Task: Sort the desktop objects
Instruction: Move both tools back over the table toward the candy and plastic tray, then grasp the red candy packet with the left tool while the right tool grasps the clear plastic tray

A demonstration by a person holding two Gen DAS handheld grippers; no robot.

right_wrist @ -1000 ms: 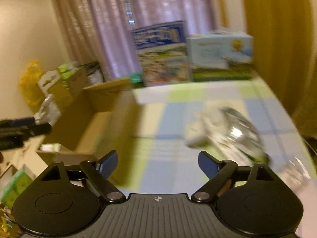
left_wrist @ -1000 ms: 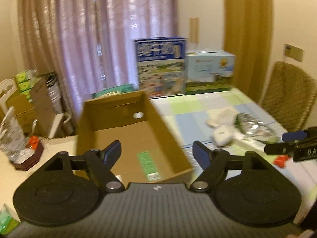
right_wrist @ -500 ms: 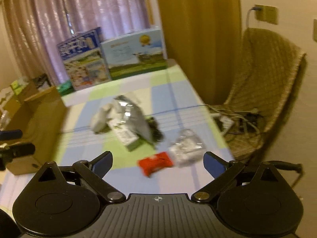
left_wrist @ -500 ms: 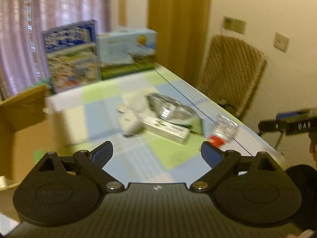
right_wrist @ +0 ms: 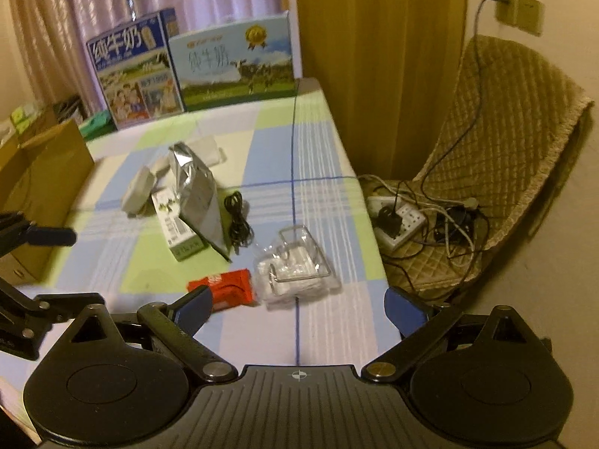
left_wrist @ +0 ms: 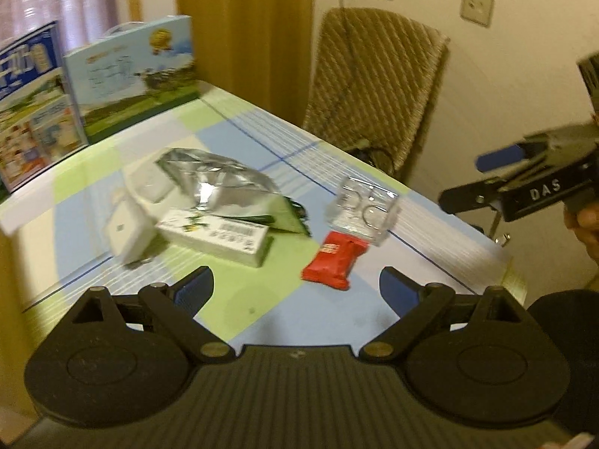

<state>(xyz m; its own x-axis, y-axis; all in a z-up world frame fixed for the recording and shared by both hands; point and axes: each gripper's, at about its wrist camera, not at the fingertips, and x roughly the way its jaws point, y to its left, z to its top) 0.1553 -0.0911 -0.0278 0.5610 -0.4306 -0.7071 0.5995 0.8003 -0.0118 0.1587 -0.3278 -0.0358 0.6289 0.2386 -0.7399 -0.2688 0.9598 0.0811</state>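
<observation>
On the checked tablecloth lie a red snack packet (left_wrist: pixel 333 260) (right_wrist: pixel 224 289), a clear plastic bag holding a wire clip (left_wrist: pixel 362 208) (right_wrist: pixel 295 266), a silver foil bag (left_wrist: pixel 217 182) (right_wrist: pixel 194 191), a white-and-green carton (left_wrist: pixel 215 237) (right_wrist: pixel 176 226), a white adapter (left_wrist: pixel 125 230) (right_wrist: pixel 137 191) and a black cable (right_wrist: pixel 237 220). My left gripper (left_wrist: pixel 296 287) hovers open just short of the red packet, empty. My right gripper (right_wrist: pixel 298 302) is open above the packet and the clear bag, empty. Each gripper shows at the edge of the other's view.
Two milk cartons (right_wrist: pixel 194 63) stand at the table's far end before the curtains. An open cardboard box (right_wrist: pixel 41 176) sits at the left. A padded chair (right_wrist: pixel 498 172) with a power strip (right_wrist: pixel 397 224) and tangled cords stands beside the table's right edge.
Both views have swung right, from the cardboard box to the scattered items. Both grippers have come nearer the red packet and clear bag. Both stayed open.
</observation>
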